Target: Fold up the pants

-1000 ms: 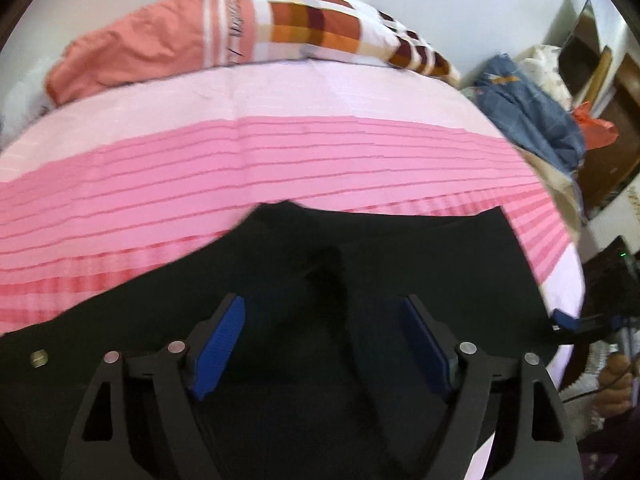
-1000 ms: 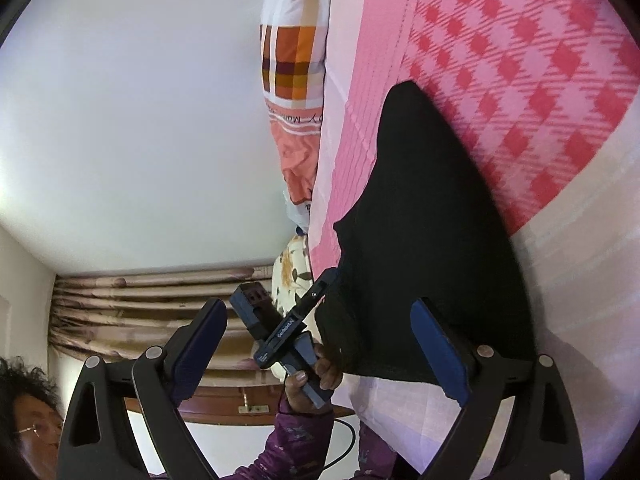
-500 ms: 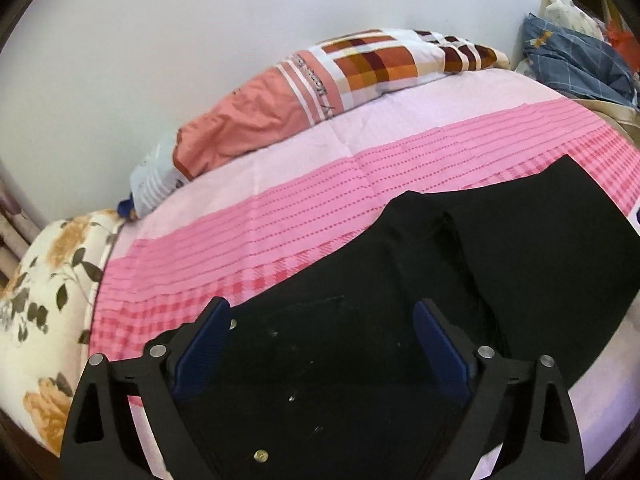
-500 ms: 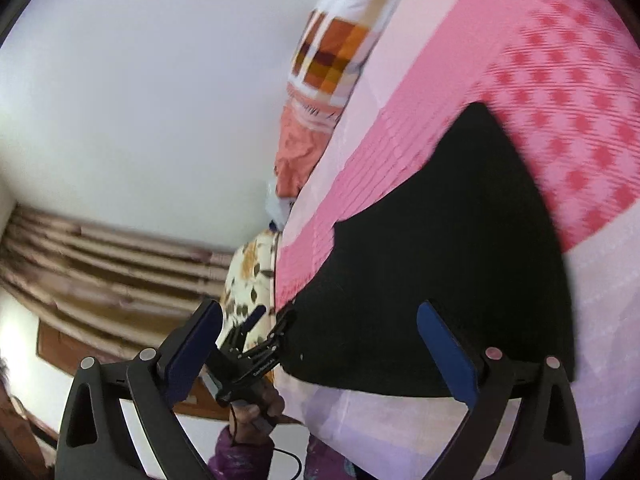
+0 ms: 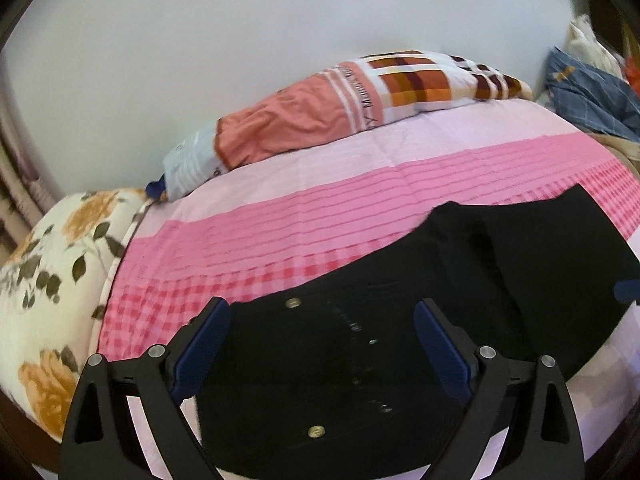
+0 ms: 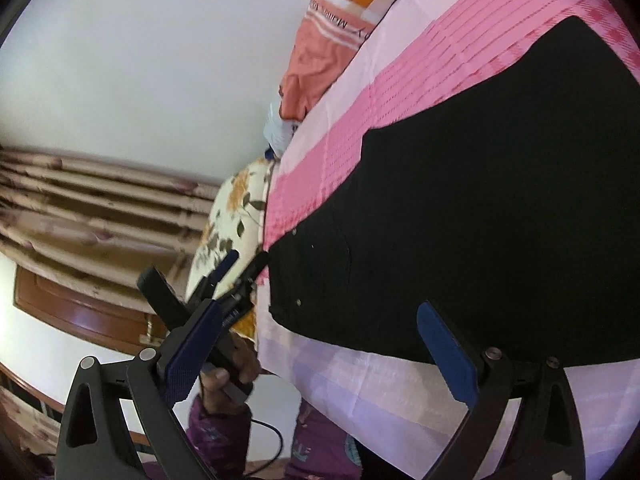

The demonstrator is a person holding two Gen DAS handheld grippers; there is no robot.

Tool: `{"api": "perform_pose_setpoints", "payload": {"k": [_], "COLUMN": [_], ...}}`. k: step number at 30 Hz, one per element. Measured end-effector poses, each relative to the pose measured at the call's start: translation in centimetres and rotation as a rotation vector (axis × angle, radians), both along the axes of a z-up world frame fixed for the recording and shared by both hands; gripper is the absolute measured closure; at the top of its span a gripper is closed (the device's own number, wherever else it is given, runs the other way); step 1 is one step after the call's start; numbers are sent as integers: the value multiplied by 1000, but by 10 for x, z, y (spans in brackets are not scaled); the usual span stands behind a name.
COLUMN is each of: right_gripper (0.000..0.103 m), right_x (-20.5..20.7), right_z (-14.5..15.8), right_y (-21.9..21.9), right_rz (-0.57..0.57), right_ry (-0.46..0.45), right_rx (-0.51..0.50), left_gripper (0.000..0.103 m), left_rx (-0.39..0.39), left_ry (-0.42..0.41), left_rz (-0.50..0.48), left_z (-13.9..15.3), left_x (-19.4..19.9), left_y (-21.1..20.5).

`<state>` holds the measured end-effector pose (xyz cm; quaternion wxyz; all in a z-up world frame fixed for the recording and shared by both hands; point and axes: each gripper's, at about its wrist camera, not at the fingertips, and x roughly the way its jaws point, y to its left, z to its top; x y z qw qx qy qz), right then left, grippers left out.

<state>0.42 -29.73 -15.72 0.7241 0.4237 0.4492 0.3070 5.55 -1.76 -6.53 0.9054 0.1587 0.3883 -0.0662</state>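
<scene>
Black pants lie flat on the pink bedspread, with the waistband and its two metal buttons nearest the left wrist camera. My left gripper hovers open above the waistband, nothing between its blue pads. In the right wrist view the pants fill the right side. My right gripper is open over their near edge and holds nothing. That view also shows the left gripper beside the waistband corner, held by a hand.
A checked orange pillow lies along the wall behind the pants. A floral pillow sits at the bed's left end. Blue and white clothes are heaped at the back right. Curtains hang beyond the bed.
The left view has swung left and risen, bringing the waistband and floral pillow into sight, and its jaws have widened. The right view has rolled and pulled back from the pants.
</scene>
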Motion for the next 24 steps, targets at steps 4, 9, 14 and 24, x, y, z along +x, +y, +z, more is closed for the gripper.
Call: {"api": "perform_pose_setpoints", "payload": {"k": [4,9,14,24], "right_gripper": [5,5,5,5], "right_x": [-1,-2,-2,4], "right_z": [-1,-3,-4,-12], "right_y": [5,10,12,19], "right_rz": [11,15,18,23], "right_ry": [2,20,40,86], "right_rx": [-36,-43,-47,-37], "left_gripper": [10,9,10,11], "left_rx": [-13,-87,-391,-684], "left_ry": [5,47,175,357], "left_rz": [36,58,-29,-21], "left_z": [-1,-4,-9,-45], "left_x": [0,5,18,44], "left_y": [19,48,104,186]}}
